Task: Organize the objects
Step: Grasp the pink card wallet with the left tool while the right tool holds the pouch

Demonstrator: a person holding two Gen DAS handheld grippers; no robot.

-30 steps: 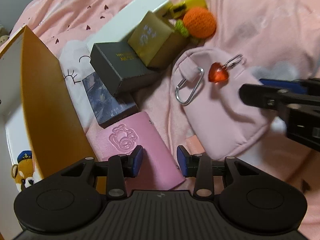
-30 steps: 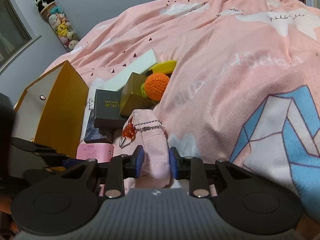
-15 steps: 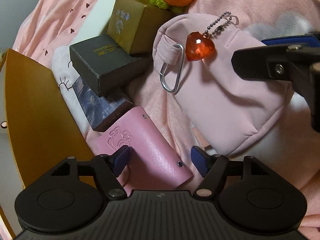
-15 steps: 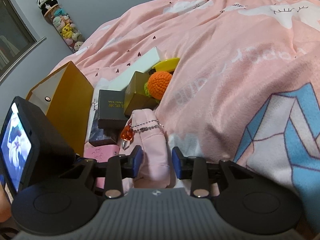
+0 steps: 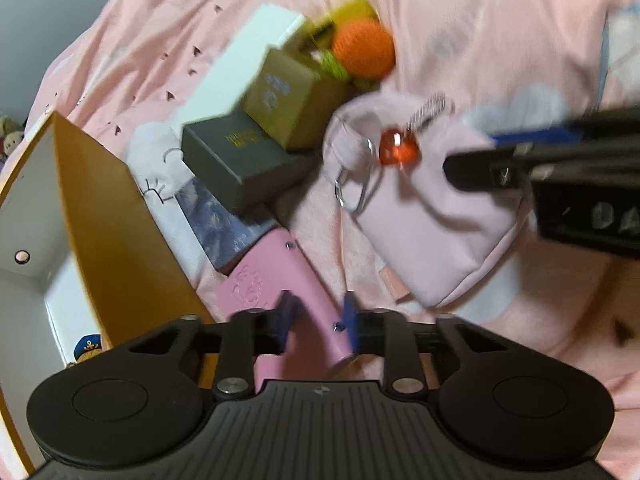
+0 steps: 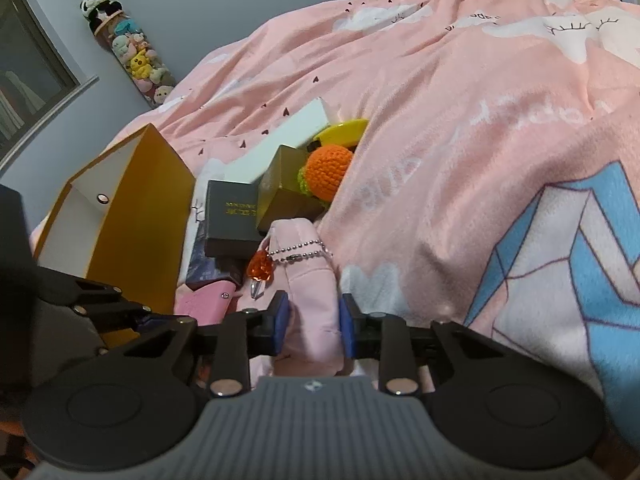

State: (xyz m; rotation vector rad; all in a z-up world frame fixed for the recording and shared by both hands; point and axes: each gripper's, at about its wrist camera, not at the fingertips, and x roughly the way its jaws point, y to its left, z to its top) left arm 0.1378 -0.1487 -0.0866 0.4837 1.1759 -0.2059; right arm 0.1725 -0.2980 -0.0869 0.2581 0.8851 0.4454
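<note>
My left gripper (image 5: 318, 318) is shut on a pink leather card holder (image 5: 280, 284) and lifts its near end off the bed. My right gripper (image 6: 312, 328) is shut on a pale pink pouch (image 6: 310, 280), which also shows in the left wrist view (image 5: 424, 216), with a red heart charm (image 5: 398, 152) and a carabiner. A yellow open box (image 5: 116, 236) with white inside stands at the left. Behind lie a dark grey box (image 5: 236, 156), a gold box (image 5: 286, 96), a white box (image 5: 240, 64), an orange crochet fruit (image 5: 362, 50) and a blue patterned box (image 5: 222, 224).
Everything lies on a pink patterned duvet (image 6: 460, 120). A yellow item (image 6: 344, 130) sits behind the crochet fruit. A tube of plush toys (image 6: 128, 48) hangs on the grey wall by a window at the far left.
My left gripper opened wide around the pink card holder, then closed on it and pulled back. My right gripper stayed shut on the pouch and shifted slightly.
</note>
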